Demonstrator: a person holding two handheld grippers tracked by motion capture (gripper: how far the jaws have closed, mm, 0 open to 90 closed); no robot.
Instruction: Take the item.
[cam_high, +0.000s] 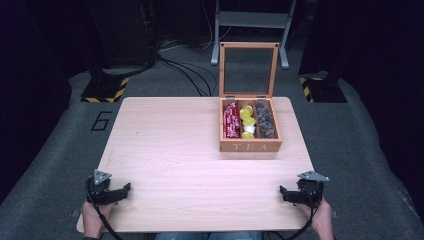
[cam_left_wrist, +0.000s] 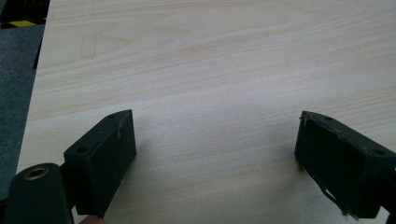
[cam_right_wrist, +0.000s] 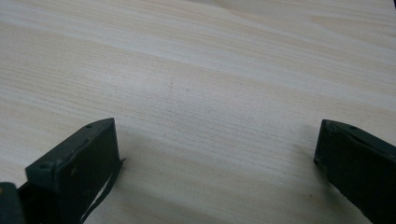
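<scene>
A: High view first. The biggest thing is the table (cam_high: 165, 150), a light wooden board with fine straight grain and rounded corners. It stands on grey carpet.

B: And on the table?

A: A wooden tea box (cam_high: 250, 127) at the far right part. Its lid (cam_high: 248, 70) stands upright, a wood frame with a clear pane. The front wall has the letters TEA. Inside are three compartments: red packets (cam_high: 231, 120) in the left one, yellow and white round pods (cam_high: 247, 121) in the middle one, dark grey pieces (cam_high: 265, 122) in the right one.

B: Where are the grippers?

A: The left gripper (cam_high: 127, 187) rests at the near left edge and the right gripper (cam_high: 281, 190) at the near right edge. Both are black, each with a grey three-cornered plate on top. The box is well apart from both, farther up the table, and closer to the right one.

B: What do the gripper views add?

A: Left gripper view: the left gripper (cam_left_wrist: 215, 149) has its jaws wide apart, flat matte black blocks, nothing between them but bare wood. Right gripper view: the right gripper (cam_right_wrist: 217, 158) is the same, jaws wide apart over bare grain. The box I see in the high view.
</scene>
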